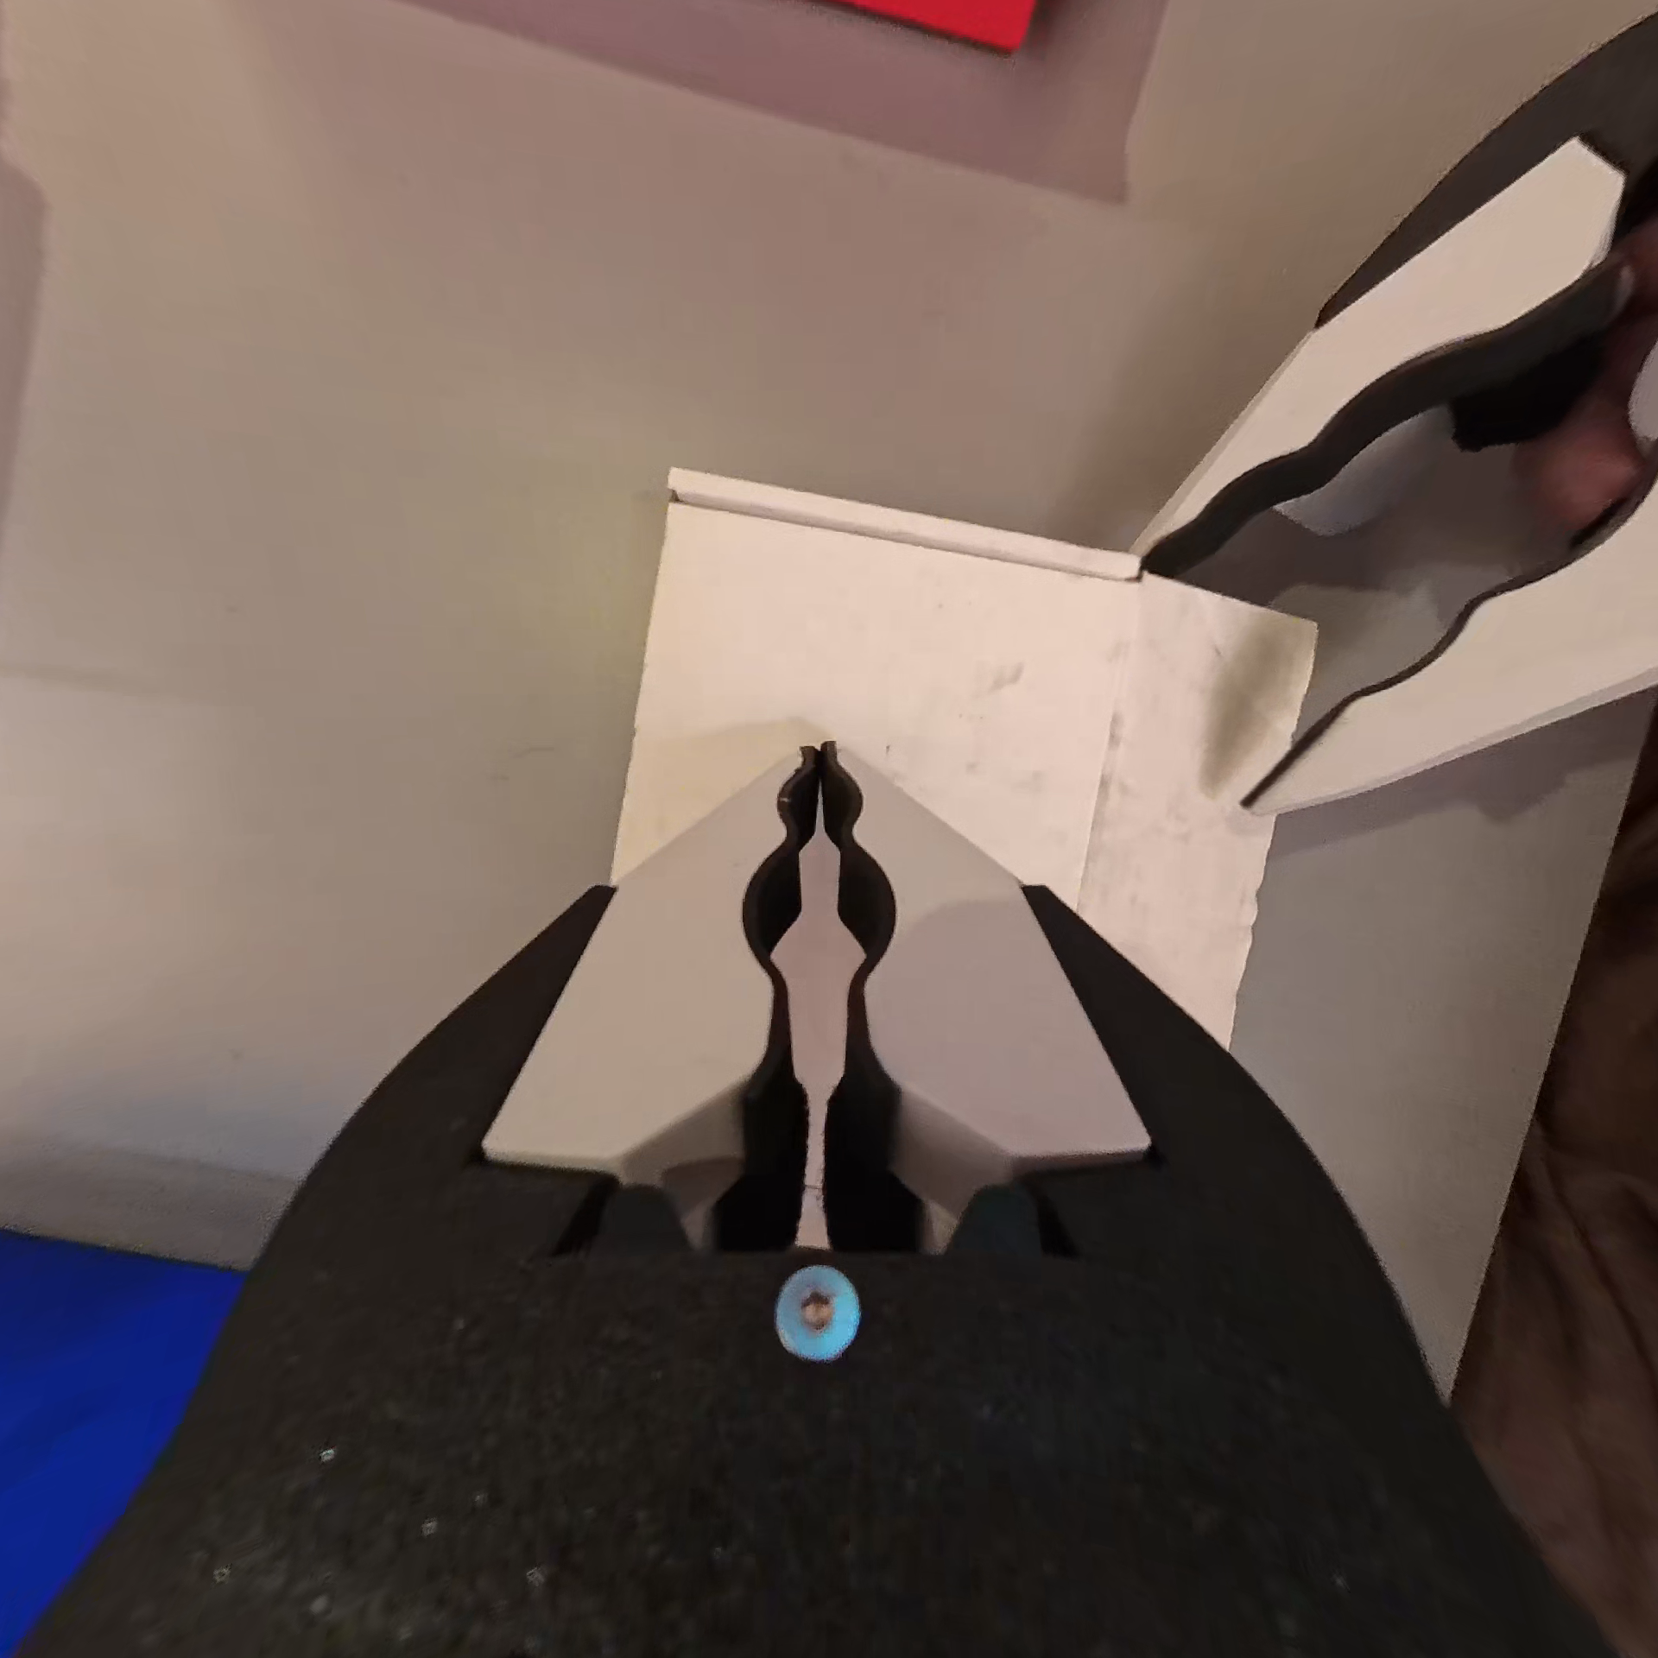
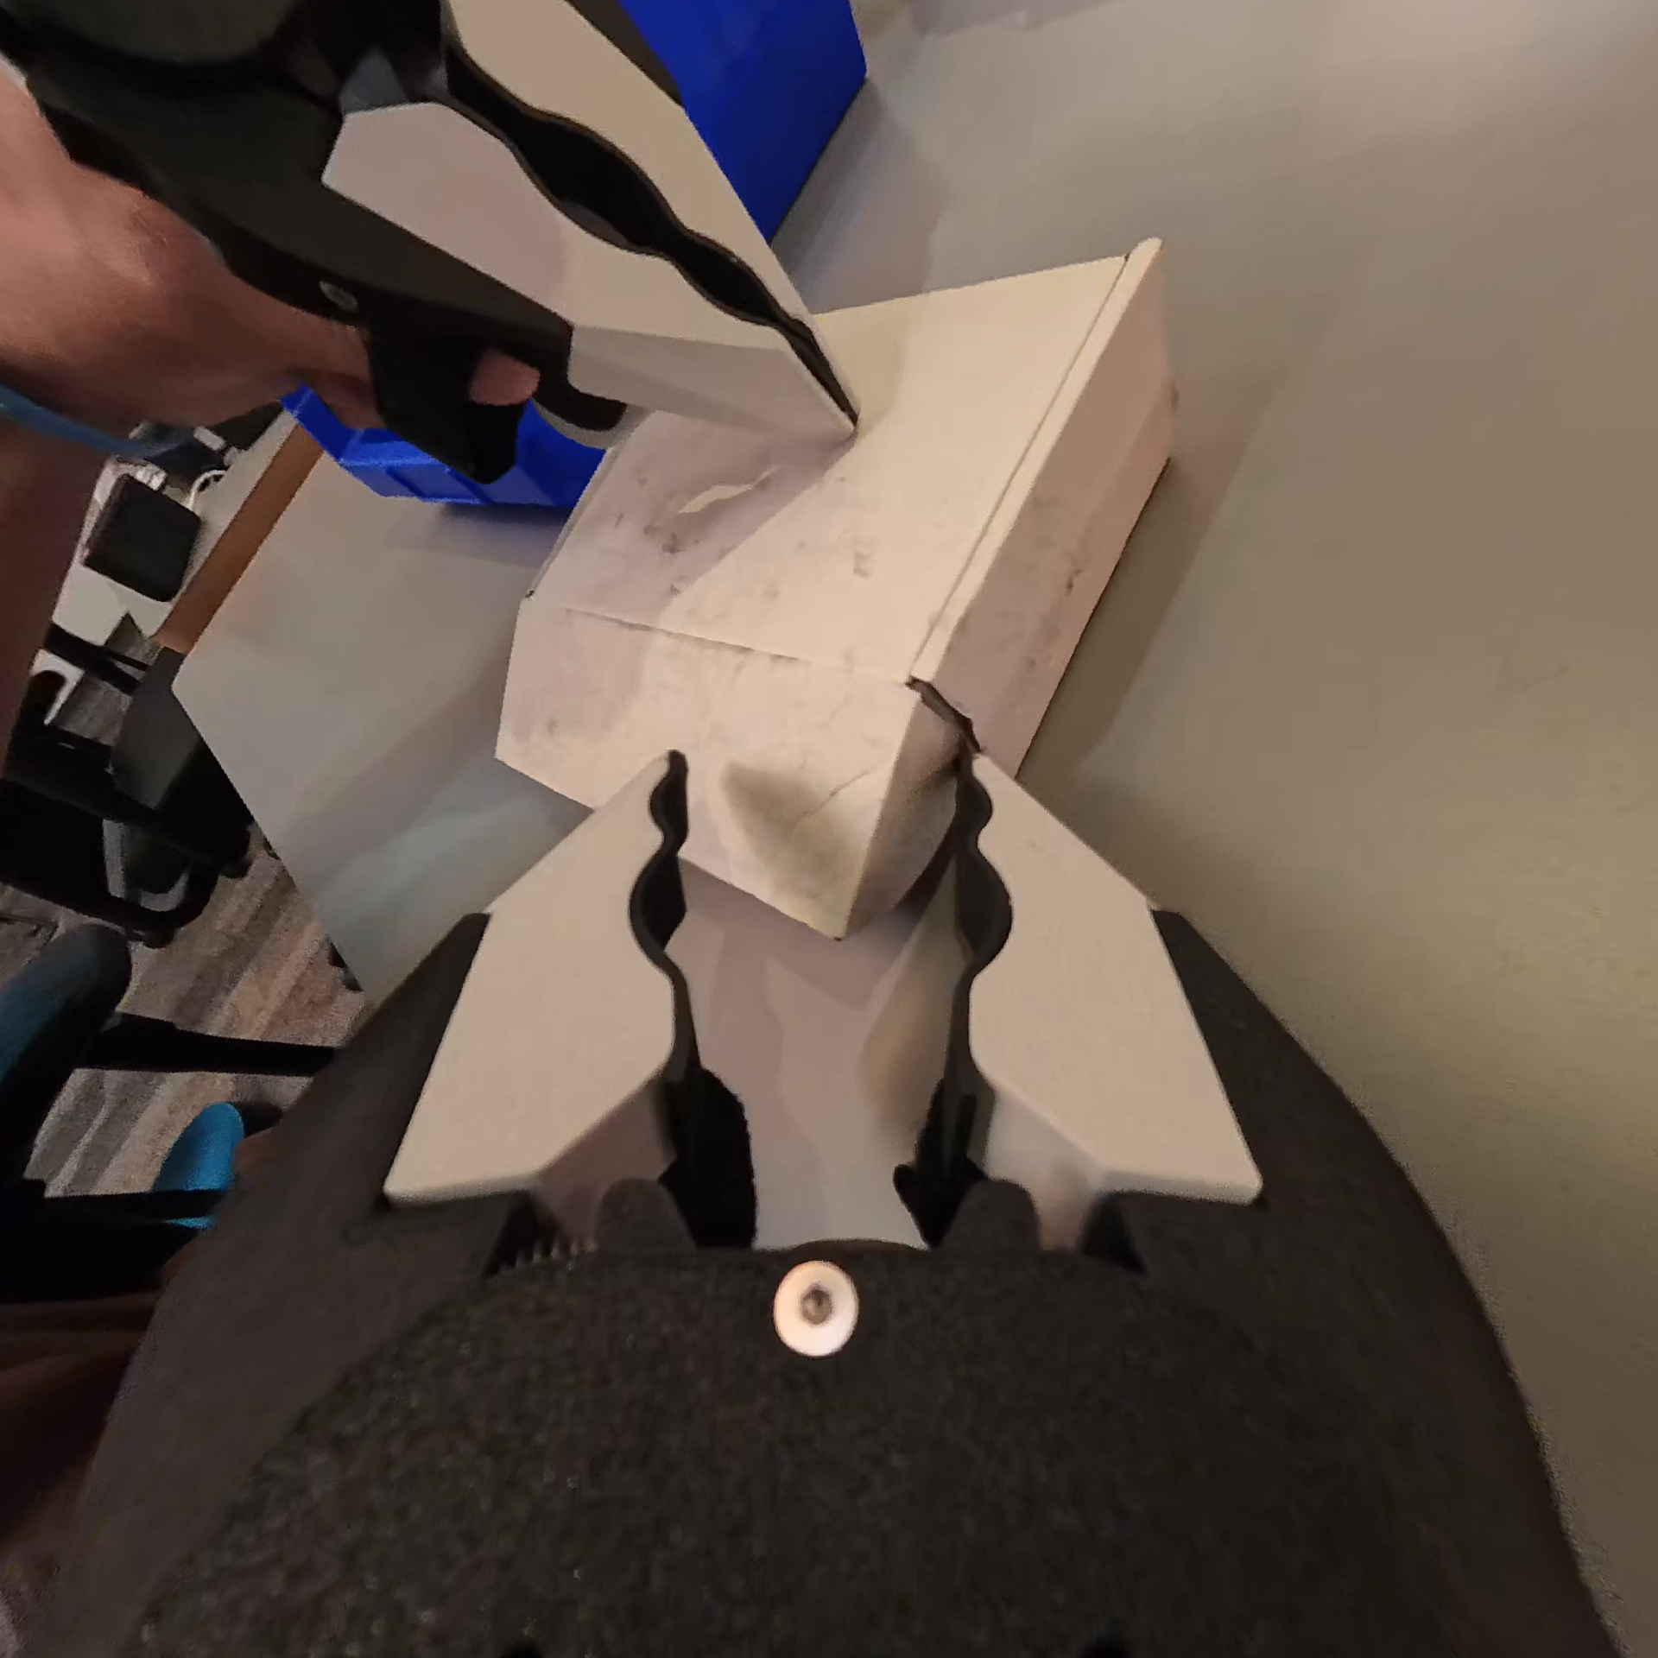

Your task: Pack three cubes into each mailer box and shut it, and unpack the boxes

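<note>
A scuffed white cardboard mailer box (image 2: 807, 574), lid down, is being seen lying on the pale grey table (image 2: 1391, 449). The left gripper (image 1: 818, 749) is being held with its fingers (image 1: 942, 942) together, nothing between them, tips resting on the box's top face (image 1: 897, 646). In the right wrist view the same left gripper (image 2: 839, 408) is being pressed tip-down onto the lid, gripped by a person's hand (image 2: 135, 296). The right gripper (image 2: 821, 772) is being held with its fingers (image 2: 1077, 987) apart, straddling the near corner of the box (image 2: 843, 861), where the cardboard is being shown creased and slightly torn; actual contact with the corner cannot be told. In the left wrist view the right gripper (image 1: 1202, 682) is being seen with fingers spread at the box's right edge. A blue plastic bin (image 2: 763, 117) is being seen behind the box, and a red flat object (image 1: 951, 18) at the far end of the table.
</note>
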Tool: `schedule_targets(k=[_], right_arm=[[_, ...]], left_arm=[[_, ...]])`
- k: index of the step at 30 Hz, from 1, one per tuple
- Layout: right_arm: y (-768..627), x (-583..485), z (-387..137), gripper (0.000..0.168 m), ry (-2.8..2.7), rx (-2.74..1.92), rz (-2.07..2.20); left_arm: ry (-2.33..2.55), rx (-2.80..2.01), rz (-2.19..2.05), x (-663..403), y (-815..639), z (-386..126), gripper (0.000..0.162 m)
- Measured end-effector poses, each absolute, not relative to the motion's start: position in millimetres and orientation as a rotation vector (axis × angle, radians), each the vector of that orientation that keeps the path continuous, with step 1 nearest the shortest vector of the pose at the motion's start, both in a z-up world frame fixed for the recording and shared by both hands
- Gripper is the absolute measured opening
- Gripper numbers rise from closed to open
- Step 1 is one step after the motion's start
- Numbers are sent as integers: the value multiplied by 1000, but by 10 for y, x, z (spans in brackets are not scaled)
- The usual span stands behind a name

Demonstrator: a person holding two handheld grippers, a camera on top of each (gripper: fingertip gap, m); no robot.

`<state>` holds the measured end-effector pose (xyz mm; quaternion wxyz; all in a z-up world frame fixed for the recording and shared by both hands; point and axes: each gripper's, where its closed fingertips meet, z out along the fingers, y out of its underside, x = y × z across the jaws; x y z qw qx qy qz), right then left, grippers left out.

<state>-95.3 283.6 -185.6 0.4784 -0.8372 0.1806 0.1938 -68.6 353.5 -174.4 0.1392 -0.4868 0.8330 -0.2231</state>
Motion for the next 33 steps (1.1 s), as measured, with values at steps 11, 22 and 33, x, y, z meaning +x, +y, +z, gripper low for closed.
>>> schedule_targets(k=[11,22,33], right_arm=[[2804,-921,-1923,47,475,-2043,420],[2604,-972,-1952,21,546,-2042,512],[2520,-1013,-1805,29,522,-1994,591]], left_arm=[[2437,-1378,-596,-698,3540,-1760,0],[2443,-1366,-582,-698,3535,-1760,0],[2459,-1340,-530,-695,3535,-1762,0]])
